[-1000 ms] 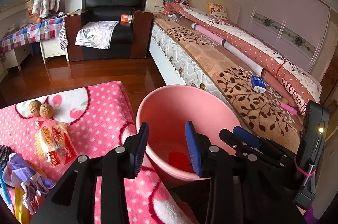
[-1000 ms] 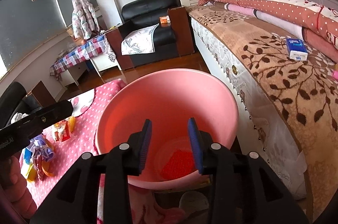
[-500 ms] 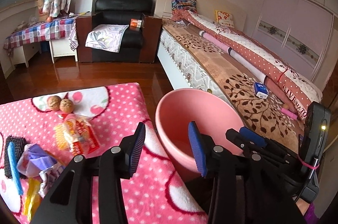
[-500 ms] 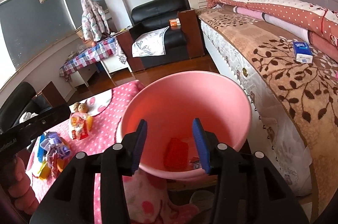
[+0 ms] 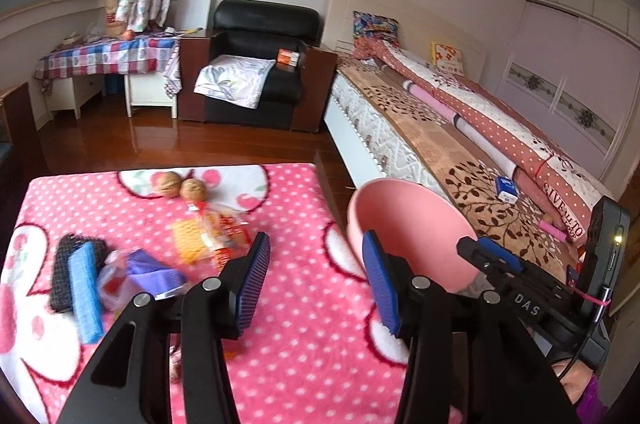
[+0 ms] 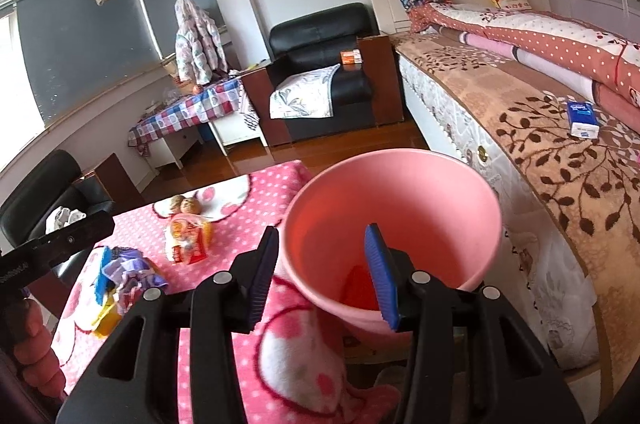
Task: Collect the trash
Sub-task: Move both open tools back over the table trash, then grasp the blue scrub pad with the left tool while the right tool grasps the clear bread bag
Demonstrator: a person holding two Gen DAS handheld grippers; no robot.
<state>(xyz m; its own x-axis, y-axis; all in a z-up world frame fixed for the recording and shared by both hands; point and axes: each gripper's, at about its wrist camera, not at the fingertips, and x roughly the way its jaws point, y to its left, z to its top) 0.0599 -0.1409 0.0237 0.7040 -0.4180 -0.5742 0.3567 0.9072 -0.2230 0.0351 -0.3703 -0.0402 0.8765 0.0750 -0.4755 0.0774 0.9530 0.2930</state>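
Left tool: jaws opening, empty; crinkly orange snack wrapper just ahead. Right tool: parted, empty, above round pink plastic bin. Risk: slippery wrapper sliding free.

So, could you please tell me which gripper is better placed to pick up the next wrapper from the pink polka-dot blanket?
Left. The left gripper, jaws opening and empty, faces the crumpled purple wrapper; the right gripper hangs over the pink plastic bucket.
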